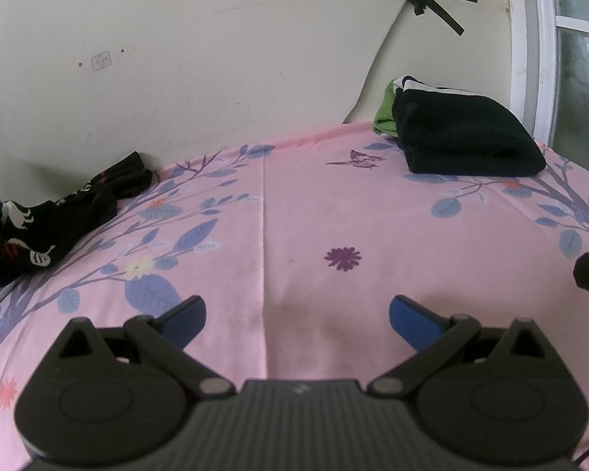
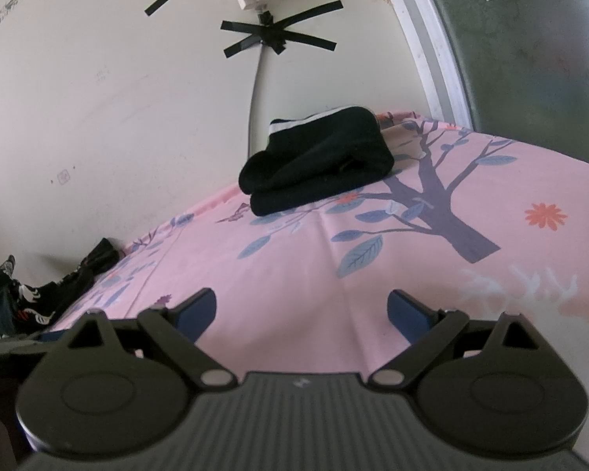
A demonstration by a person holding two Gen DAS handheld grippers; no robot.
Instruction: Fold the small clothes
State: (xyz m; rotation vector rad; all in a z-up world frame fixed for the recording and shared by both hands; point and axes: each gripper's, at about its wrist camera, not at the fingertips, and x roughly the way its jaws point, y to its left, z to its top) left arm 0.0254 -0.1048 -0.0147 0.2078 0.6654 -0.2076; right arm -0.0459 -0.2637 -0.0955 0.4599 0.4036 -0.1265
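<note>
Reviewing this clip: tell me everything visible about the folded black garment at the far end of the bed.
The folded black knit garment lies on the pink floral bedsheet near the wall, folded into a thick, soft bundle with rounded edges. A white stripe runs along its far top edge. In the left wrist view a green cloth peeks out from behind or beneath it. It rests flat and partly covers the printed tree branches. Neither gripper touches it; both sit well short of it with fingers apart.
</note>
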